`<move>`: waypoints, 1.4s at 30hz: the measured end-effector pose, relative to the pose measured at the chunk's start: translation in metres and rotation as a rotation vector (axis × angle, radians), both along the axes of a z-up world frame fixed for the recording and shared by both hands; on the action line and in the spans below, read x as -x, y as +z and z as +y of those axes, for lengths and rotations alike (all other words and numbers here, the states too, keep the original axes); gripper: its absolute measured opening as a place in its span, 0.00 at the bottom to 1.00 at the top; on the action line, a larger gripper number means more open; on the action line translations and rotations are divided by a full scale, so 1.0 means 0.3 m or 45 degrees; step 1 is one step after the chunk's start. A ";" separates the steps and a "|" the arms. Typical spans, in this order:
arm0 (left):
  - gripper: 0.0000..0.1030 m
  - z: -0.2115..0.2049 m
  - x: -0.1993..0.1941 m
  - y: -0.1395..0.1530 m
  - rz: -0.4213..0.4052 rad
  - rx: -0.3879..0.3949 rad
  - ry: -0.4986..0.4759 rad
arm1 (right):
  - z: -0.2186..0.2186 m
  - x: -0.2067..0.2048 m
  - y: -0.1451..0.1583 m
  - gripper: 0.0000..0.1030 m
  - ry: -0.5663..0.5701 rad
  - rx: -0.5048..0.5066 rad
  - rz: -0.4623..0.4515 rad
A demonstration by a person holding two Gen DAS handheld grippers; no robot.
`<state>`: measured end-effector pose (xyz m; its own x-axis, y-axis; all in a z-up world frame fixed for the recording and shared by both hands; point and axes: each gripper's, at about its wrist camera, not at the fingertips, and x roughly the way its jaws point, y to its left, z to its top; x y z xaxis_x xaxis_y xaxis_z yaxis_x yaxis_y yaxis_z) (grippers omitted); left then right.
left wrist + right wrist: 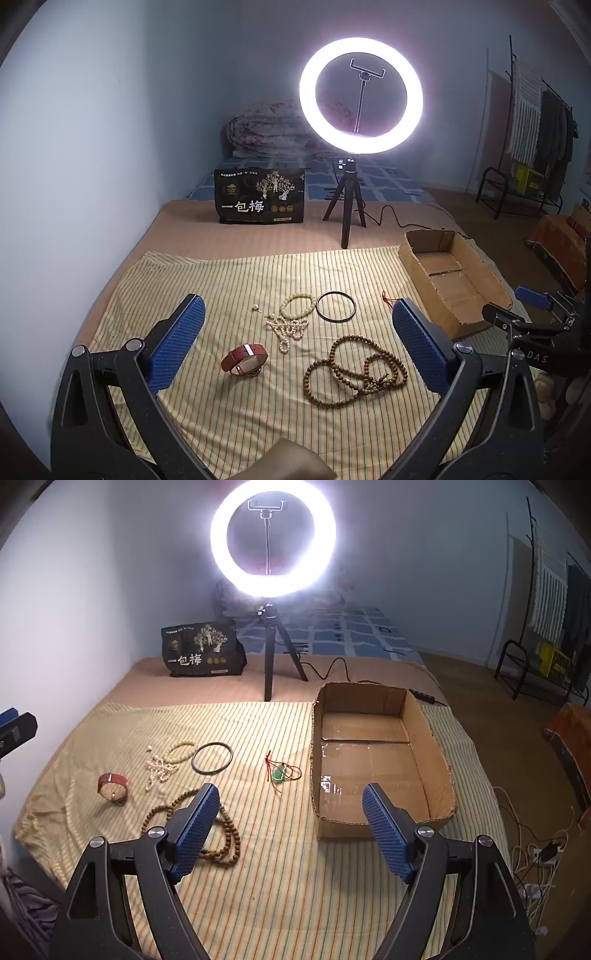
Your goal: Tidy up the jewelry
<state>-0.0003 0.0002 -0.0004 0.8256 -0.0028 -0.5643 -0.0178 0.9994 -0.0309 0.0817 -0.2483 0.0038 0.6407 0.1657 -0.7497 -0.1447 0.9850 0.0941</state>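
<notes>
The left gripper (295, 339) and right gripper (290, 830) both hang over the striped cloth (207, 280) with jaws spread wide and nothing between them. The jewelry lies loose on the cloth's left half: red-strapped watch (244, 359), wooden bead string (354, 371), white bead necklace (286, 328), pale bead bracelet (297, 304), black bangle (336, 307). The green pendant on red cord (280, 772) sits apart, near the cardboard box (436, 760) at the cloth's right edge. Bare cloth fills the foreground. Behind, a black bag (259, 195) reads "一包梅"; its smaller print is illegible.
</notes>
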 end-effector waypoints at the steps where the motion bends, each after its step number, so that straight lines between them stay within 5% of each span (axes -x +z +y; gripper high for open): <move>1: 1.00 0.000 -0.001 -0.001 0.002 -0.001 -0.001 | 0.003 0.001 0.001 0.77 0.000 0.000 -0.006; 42: 1.00 0.000 -0.013 0.035 -0.049 -0.020 0.020 | -0.015 0.012 0.002 0.77 -0.046 -0.030 -0.020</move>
<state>0.0037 0.0001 0.0101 0.8466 0.0189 -0.5319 -0.0327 0.9993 -0.0166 0.0780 -0.2530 0.0044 0.6584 0.1598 -0.7355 -0.1104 0.9871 0.1156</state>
